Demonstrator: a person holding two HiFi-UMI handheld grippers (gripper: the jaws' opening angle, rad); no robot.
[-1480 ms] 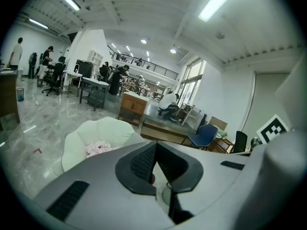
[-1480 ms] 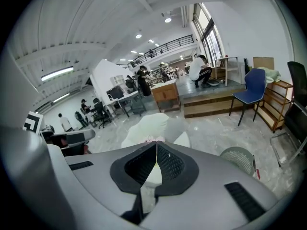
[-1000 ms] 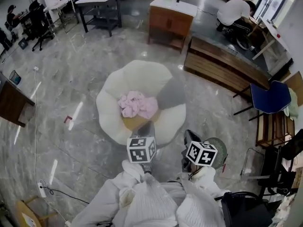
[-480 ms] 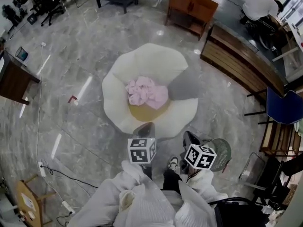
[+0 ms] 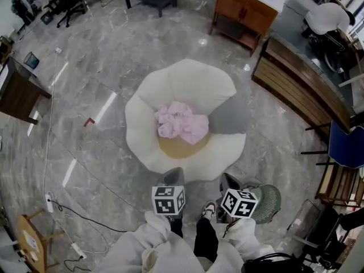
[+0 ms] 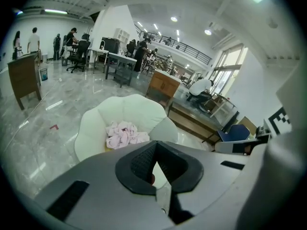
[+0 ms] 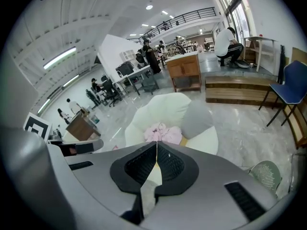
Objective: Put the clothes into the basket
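Observation:
A heap of pink clothes (image 5: 182, 122) lies in the middle of a white petal-shaped seat (image 5: 187, 81) with a grey cushion (image 5: 227, 117). The pink clothes (image 6: 123, 134) (image 7: 163, 132) show ahead of both grippers, well apart from them. A green mesh basket (image 5: 268, 201) (image 7: 268, 174) stands on the floor just right of my right gripper. My left gripper (image 5: 173, 173) (image 6: 154, 145) and right gripper (image 5: 227, 178) (image 7: 156, 143) hang side by side over the floor at the seat's near edge. Both point down towards the seat, jaws shut with nothing between them.
A wooden cabinet (image 5: 247, 10) and a long wooden bench (image 5: 301, 81) stand beyond the seat at the right. A blue chair (image 5: 347, 147) is at the far right, a dark table (image 5: 17, 90) at the left. A cable and power strip (image 5: 48, 201) lie on the floor at the left.
Both grippers have sunk and now sit lower in the head view. The seat with the pink clothes has come nearer the picture's middle. My legs and a shoe now show.

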